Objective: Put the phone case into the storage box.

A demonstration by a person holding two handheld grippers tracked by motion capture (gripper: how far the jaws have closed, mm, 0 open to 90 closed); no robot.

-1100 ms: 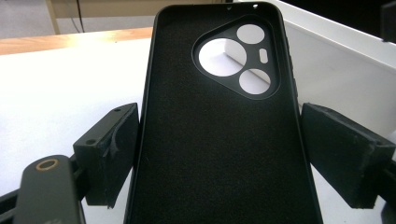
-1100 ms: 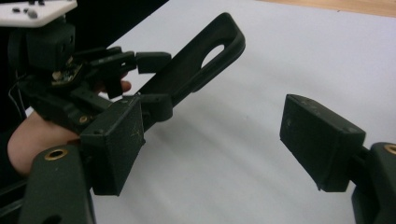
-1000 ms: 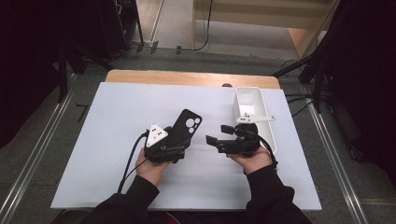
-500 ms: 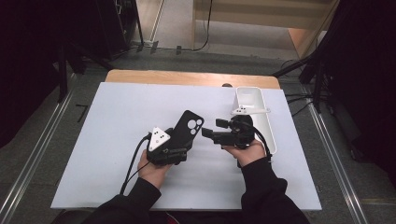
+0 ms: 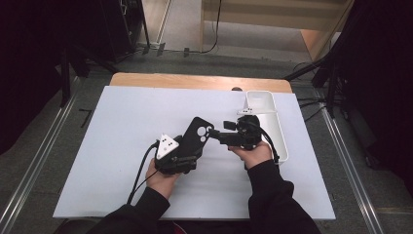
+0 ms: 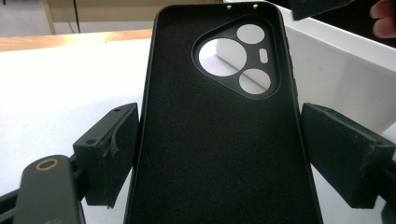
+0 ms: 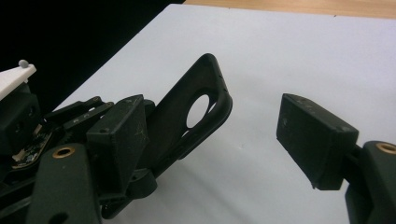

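left gripper (image 5: 187, 146) clamps the black phone case (image 5: 197, 136) by its long edges, tilted up off the white table (image 5: 122, 126). right gripper (image 5: 220, 137) jaws wide, just beside the case's camera end — handover step, looks like. next: close squarely on that end, beside the white bin (image 5: 270, 122).

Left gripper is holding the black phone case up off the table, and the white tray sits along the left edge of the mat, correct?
Not quite: the white tray sits along the mat's right edge, as the high view shows. The left gripper does hold the black phone case up off the table.
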